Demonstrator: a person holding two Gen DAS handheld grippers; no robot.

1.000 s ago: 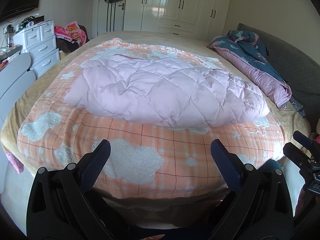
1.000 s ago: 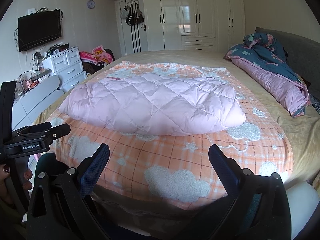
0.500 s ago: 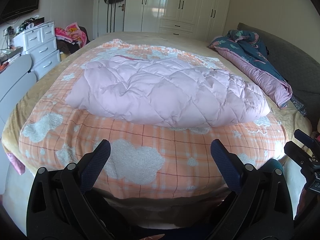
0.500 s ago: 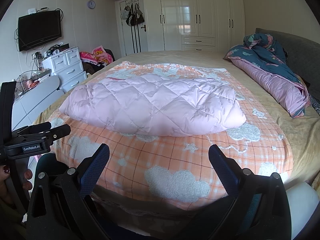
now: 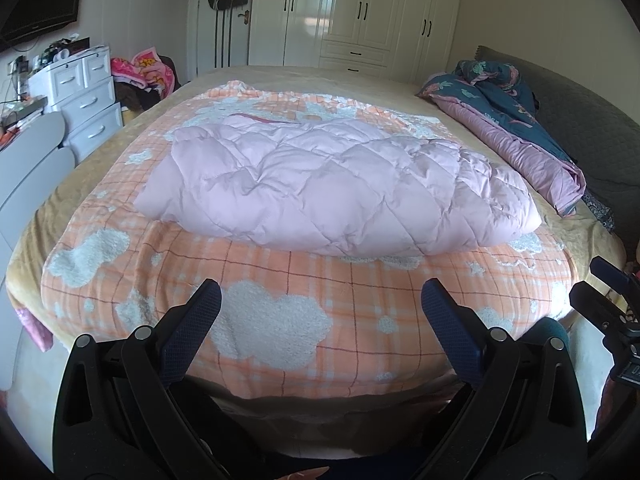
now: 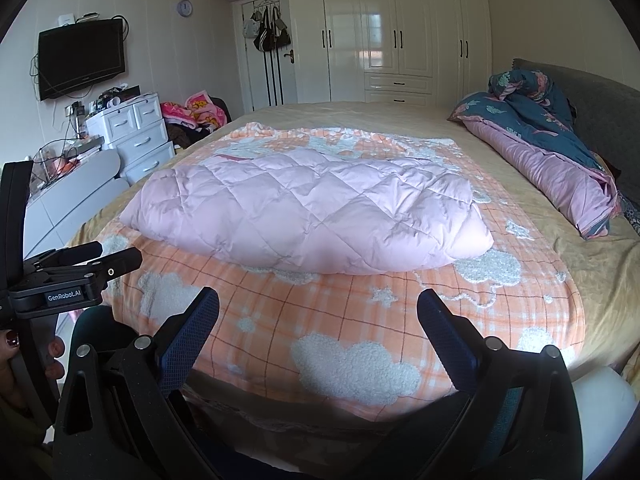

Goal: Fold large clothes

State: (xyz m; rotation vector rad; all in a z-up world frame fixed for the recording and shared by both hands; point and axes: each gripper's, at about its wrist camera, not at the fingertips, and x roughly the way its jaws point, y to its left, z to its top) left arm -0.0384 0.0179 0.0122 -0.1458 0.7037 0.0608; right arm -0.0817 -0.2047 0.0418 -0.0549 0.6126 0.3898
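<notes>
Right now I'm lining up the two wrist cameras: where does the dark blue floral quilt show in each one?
Left wrist view: the dark blue floral quilt lies bunched along the bed's right side, upper right of the picture.
Right wrist view: the same quilt is again upper right, against the grey headboard.
Shared landmark: the pink quilted coat lies mid-bed, left of the quilt in both.
</notes>
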